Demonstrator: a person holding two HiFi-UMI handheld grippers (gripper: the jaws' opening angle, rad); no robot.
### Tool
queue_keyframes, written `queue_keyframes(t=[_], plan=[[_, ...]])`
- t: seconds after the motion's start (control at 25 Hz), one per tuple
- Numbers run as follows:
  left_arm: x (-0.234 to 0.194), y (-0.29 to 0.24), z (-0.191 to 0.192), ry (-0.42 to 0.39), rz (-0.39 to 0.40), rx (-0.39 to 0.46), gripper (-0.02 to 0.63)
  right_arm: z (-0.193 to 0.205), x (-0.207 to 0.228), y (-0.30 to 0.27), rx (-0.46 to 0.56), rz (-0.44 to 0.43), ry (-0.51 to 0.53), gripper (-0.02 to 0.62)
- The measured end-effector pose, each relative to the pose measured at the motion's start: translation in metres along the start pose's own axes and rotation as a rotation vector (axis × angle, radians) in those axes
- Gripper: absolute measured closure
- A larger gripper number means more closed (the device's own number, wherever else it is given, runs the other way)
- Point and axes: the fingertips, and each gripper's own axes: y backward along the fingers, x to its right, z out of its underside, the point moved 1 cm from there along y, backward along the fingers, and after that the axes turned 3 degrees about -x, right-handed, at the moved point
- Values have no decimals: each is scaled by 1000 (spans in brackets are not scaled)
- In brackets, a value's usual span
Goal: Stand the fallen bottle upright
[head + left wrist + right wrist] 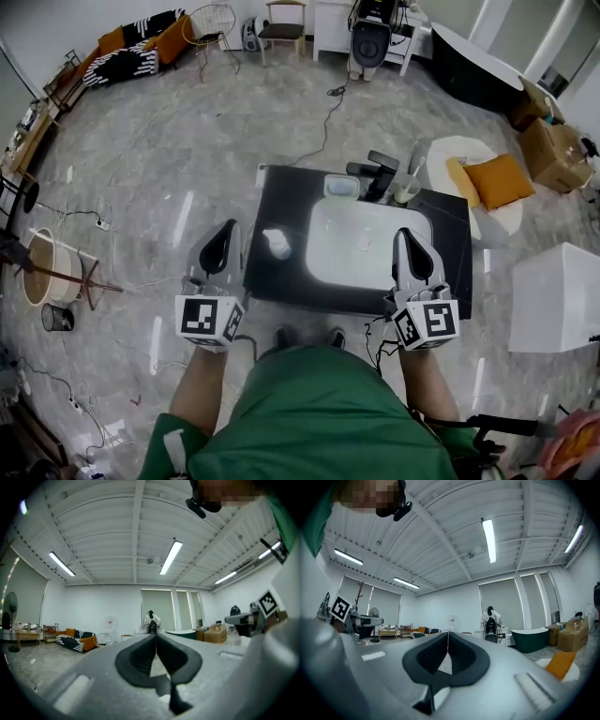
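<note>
1. Left gripper [231, 228]: we hold it level, jaws pressed together, nothing between them.
2. Bottle [277, 244]: white, seemingly upright on the dark surface [281, 286], at 3 o'clock of the left gripper, apart from it.
3. Basin [361, 246]: white, sunk in the surface, just at 3 o'clock of the bottle.
4. Right gripper [405, 236]: at the basin's 3 o'clock edge, jaws closed, empty.

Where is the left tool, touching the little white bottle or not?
Apart. In the head view, a strip of dark counter shows between the left tool and the bottle. The left gripper view shows its jaws shut on nothing.
</note>
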Motion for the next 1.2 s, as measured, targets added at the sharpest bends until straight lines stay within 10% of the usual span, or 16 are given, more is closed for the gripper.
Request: queue_keyframes(t=[1.2], plan=[[-5,-1,9,21,-7,-28,604,0,-3,-3,0,-7,-1,592]])
